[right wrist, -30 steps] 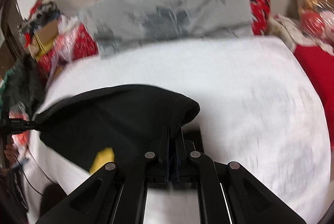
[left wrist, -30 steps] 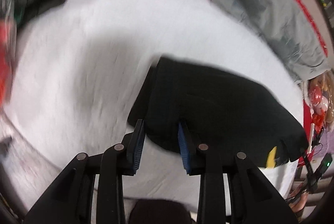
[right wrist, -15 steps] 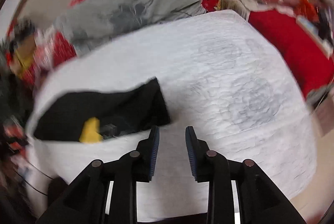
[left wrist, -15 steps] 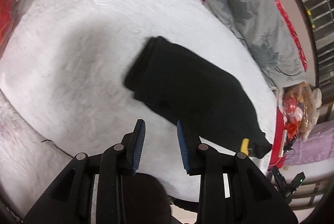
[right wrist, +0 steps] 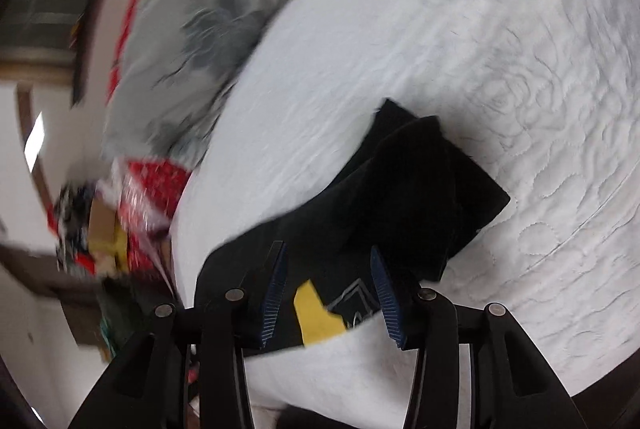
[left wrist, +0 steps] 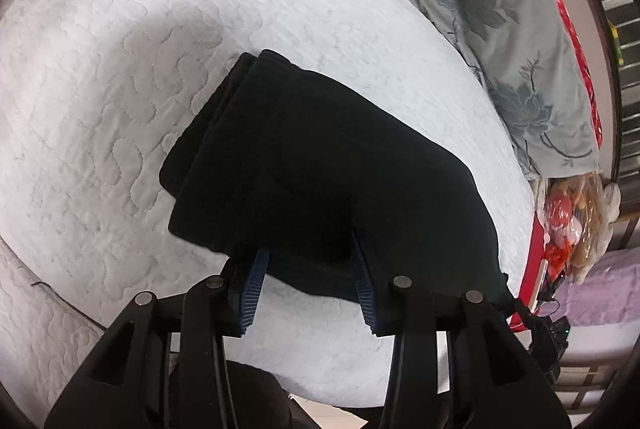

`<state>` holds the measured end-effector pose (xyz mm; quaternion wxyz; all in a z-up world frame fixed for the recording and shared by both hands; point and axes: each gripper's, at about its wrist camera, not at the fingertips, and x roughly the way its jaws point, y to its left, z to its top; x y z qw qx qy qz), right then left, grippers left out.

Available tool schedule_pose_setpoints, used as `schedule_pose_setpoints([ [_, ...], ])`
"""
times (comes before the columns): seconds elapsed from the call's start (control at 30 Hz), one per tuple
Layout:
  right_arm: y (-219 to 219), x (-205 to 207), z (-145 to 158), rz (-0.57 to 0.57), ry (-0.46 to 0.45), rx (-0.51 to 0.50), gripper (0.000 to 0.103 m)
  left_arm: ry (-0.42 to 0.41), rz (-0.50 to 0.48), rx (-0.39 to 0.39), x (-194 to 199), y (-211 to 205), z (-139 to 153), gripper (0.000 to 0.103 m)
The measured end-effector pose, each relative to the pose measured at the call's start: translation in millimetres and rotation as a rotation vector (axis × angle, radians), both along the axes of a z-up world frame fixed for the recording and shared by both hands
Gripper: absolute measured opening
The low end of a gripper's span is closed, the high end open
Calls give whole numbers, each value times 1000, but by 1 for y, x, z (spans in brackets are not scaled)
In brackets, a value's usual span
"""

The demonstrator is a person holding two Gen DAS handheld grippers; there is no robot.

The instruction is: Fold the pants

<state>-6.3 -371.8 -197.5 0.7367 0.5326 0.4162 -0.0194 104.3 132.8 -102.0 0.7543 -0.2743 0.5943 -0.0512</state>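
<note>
Both views are fisheye, bending the white quilted bed into a dome with dark corners. The left wrist view is sharp and evenly lit, the quilting stitches crisp. The black pants show almost no detail and cast a soft shadow on their left. The right wrist view is smeared by motion blur, worst over the grey pillow and clutter at left; a bright patch glares on the left edge.

Left claw and right claw, both opening, tilted downward.
</note>
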Motion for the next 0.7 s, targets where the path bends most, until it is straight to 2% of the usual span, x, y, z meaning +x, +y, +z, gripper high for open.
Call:
schedule_pose_setpoints([
  [0.23,-12,13,-18,-91,39,48,44,7,25,12,15,-5,-5,39],
  [0.27,-13,13,-21,-100,38,62,37,9,31,17,16,-5,-6,39],
  [0.3,-15,13,-23,-106,36,68,21,13,47,26,17,-5,-6,32],
  [0.33,-16,14,-25,-108,33,59,10,12,69,34,17,-4,-6,18],
  [0.37,-17,15,-24,-107,27,50,3,3,85,22,19,-2,-3,13],
  [0.43,-16,29,-14,-81,31,7,3,0,113,-18,26,5,6,5],
  [0.5,-21,42,10,-64,-32,-5,3,-56,147,-79,32,15,32,4],
  [0.53,-25,48,38,-58,-140,-18,3,-92,148,-72,32,17,45,4],
  [0.6,-27,53,75,-17,-245,-100,3,-136,128,-7,29,17,59,4],
  [0.63,-26,52,78,2,-254,-108,3,-137,116,10,26,17,58,4],
  [0.7,-19,48,62,70,-201,-124,3,-106,108,26,18,20,41,4],
])
